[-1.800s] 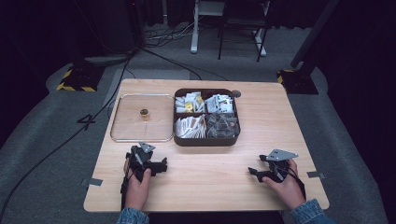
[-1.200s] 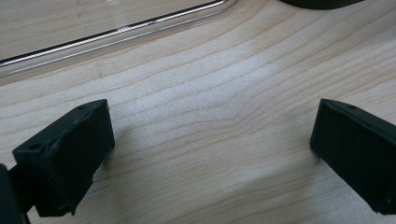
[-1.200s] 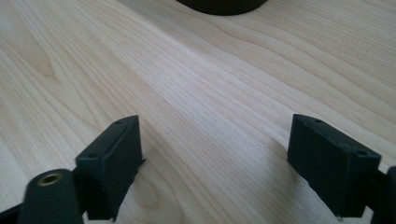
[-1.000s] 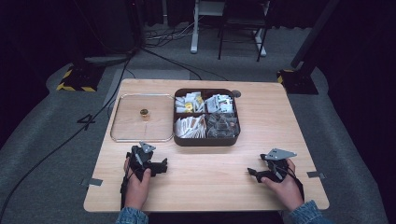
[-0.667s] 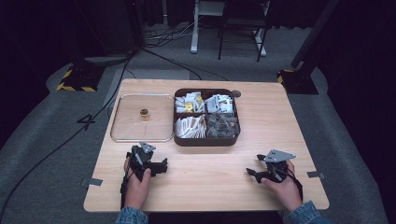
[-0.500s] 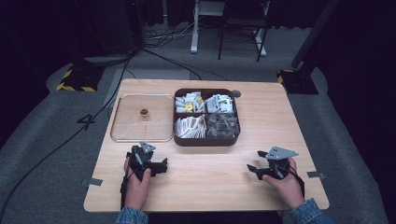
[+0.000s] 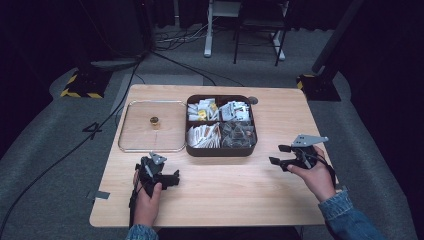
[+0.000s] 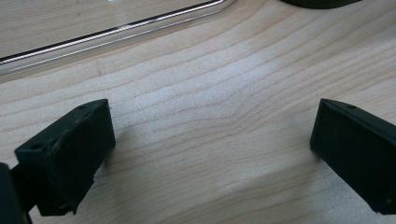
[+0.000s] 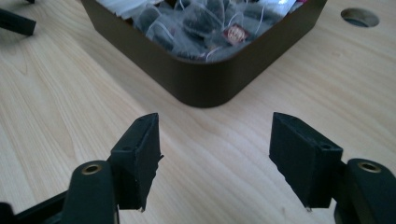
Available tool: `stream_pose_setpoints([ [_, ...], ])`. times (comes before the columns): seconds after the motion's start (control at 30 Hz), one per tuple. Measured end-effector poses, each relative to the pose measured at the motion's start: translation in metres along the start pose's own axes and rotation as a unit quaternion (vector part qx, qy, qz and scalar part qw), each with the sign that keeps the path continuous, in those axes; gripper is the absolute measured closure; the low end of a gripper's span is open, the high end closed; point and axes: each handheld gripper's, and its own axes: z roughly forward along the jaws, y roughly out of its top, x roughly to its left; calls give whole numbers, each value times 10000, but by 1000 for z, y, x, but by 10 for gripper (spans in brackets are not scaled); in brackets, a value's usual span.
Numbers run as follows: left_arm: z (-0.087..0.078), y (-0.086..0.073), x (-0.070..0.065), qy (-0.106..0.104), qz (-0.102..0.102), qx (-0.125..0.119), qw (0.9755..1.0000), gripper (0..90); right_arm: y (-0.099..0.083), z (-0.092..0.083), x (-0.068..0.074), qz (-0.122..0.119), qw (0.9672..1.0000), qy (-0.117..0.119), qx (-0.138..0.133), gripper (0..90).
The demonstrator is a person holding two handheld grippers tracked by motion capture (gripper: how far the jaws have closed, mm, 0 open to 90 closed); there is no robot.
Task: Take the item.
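- Compartment box: dark brown, four sections, sits at the counter centre, toward 12 o'clock from both hands. Contents: packets and tea bags.
- Nearest section, in the right gripper view: clear tea bags lie inside the rounded corner of the box.
- Right tool: held above the counter at 3 o'clock of the box, clear of it, pointing toward the box corner. Jaws stand apart and have just been closing; nothing lies between them.
- Left tool: at 7 o'clock of the box, low over bare wood. Jaws stand wide apart, nothing between them.
- Clear tray: touches the box at its 9 o'clock side. One small brass-coloured item stands in it.
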Motion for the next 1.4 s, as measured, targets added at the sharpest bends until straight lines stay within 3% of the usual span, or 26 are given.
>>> stream_pose_setpoints([
  [0.23,2,2,2,-36,10,9,10000,0,27,0,-5,-187,9996,-170,-117,334],
  [0.27,2,2,2,-37,-4,-1,10000,0,36,3,-8,-201,9995,-149,-206,405],
  [0.3,2,2,2,-40,4,0,10000,0,41,5,-9,-227,9993,16,-281,437],
  [0.43,2,2,2,-39,4,0,10000,0,59,13,-15,-174,9994,131,-267,435],
  [0.63,2,2,2,-35,2,-5,10000,0,77,21,-23,-68,9998,1,-171,413],
  [0.83,2,2,2,-40,9,-2,10000,0,101,33,-37,-91,9997,-180,-111,472],
  [1.03,2,3,2,-38,15,-2,10000,0,118,47,-41,-170,9995,-277,-39,525],
  [1.1,2,3,3,-33,34,3,10000,0,121,50,-42,-108,9995,-306,-36,533],
  [1.13,3,3,3,-41,43,7,10000,0,127,56,-46,84,9995,-291,-52,538],
  [1.4,3,3,3,-51,35,-2,10000,0,143,76,-55,470,9980,-415,-1,534],
])
